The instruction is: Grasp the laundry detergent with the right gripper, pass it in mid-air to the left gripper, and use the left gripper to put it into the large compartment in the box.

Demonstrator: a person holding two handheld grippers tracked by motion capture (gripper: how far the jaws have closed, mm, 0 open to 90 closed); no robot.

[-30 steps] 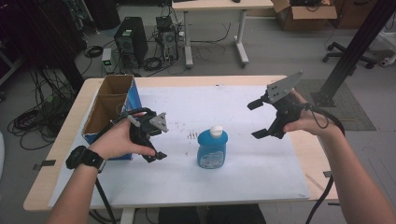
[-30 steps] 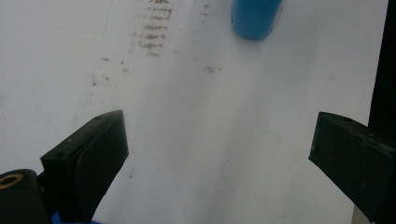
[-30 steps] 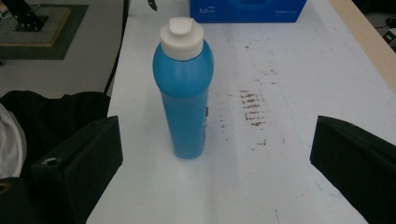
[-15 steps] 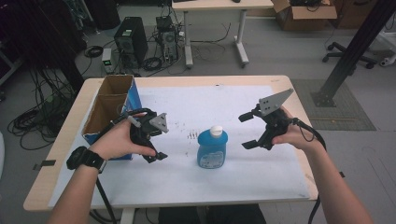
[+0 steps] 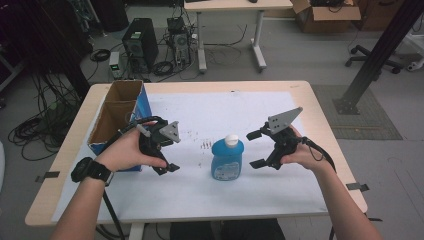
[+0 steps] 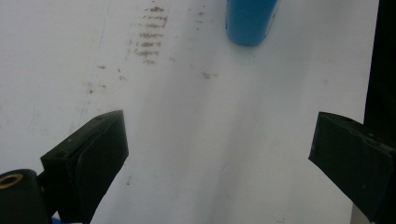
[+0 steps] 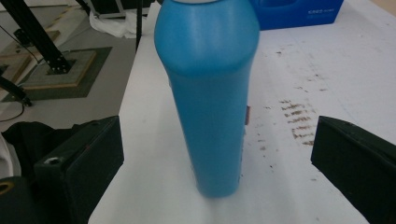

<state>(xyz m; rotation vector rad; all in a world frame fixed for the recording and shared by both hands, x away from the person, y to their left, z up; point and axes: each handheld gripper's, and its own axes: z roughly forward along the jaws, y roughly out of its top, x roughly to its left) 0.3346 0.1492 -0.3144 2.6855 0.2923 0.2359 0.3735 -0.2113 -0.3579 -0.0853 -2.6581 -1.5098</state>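
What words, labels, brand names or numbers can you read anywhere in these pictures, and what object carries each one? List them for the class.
White print on the blue cardboard box: too small and blurred to read.
Front label of the blue plastic bottle with the white cap: pale patch, no letters legible.
White paper sheet covering the table: brown smudges, no writing.
No text can be read for certain.
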